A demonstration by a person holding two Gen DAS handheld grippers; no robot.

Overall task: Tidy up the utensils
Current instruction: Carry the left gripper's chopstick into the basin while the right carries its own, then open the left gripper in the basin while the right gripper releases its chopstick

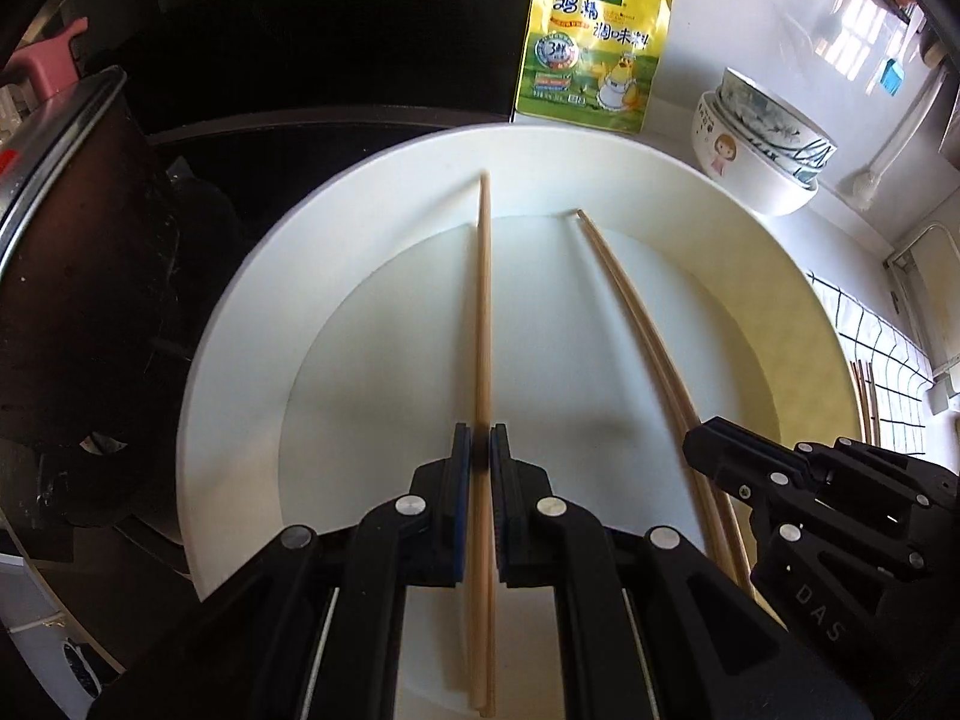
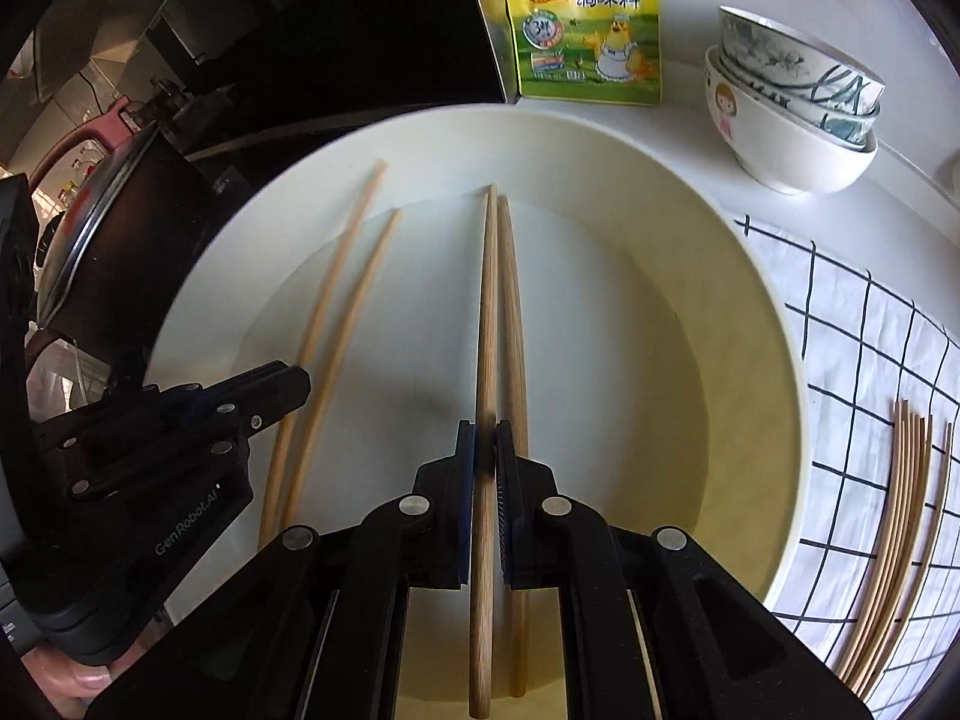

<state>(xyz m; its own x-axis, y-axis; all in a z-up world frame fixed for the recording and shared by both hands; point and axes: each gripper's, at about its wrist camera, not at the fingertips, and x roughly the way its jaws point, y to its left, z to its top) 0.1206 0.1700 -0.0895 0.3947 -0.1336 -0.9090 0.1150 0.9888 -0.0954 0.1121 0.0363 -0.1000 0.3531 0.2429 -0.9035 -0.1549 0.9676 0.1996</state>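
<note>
Wooden chopstick pairs (image 1: 483, 312) (image 2: 501, 312) are clamped lengthwise, one in each black gripper, left (image 1: 480, 450) and right (image 2: 485, 450), above the round white plate (image 2: 600, 138).

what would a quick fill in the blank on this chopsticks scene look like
1. Each tongs, left and right, is shut on a pair of ____.
2. Both pairs hang over a large white ____.
3. The spare chopsticks lie on a ____ cloth.
4. The pouch behind the plate is mostly ____.

Missing words: chopsticks; plate; checked; yellow
</note>
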